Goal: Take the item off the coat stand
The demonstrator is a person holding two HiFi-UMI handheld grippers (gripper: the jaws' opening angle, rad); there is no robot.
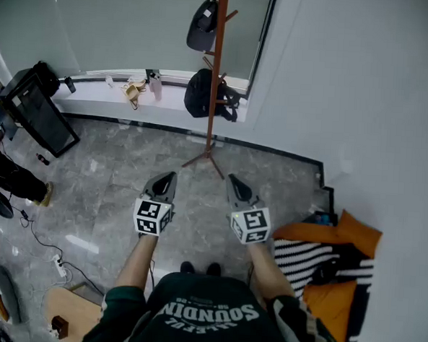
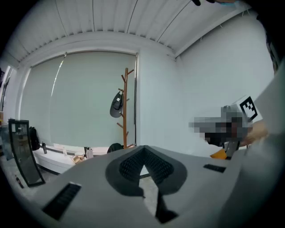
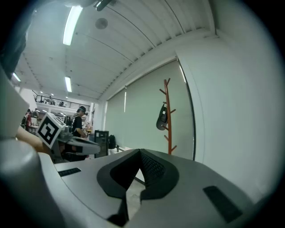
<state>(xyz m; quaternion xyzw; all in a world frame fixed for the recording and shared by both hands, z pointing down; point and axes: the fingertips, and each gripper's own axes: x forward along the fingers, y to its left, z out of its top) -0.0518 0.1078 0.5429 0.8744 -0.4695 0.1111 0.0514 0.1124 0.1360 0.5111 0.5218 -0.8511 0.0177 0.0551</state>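
Note:
A brown wooden coat stand (image 1: 217,73) rises in front of the window, well ahead of both grippers. A dark cap-like item (image 1: 202,25) hangs from one of its upper pegs. The left gripper view shows the stand (image 2: 126,107) and the item (image 2: 116,103) far off, and so does the right gripper view, with the stand (image 3: 168,116) and the item (image 3: 161,118). A black bag (image 1: 203,94) sits low by the pole. My left gripper (image 1: 169,177) (image 2: 143,152) and right gripper (image 1: 233,179) (image 3: 140,153) are held side by side over the floor. Both are shut and hold nothing.
A black screen on a stand (image 1: 37,112) is at the left. Small items lie on the window sill (image 1: 136,89). Orange and striped fabric (image 1: 331,260) is piled by the white wall at the right. Cables (image 1: 50,254) trail on the grey floor. A person (image 3: 80,124) stands far left.

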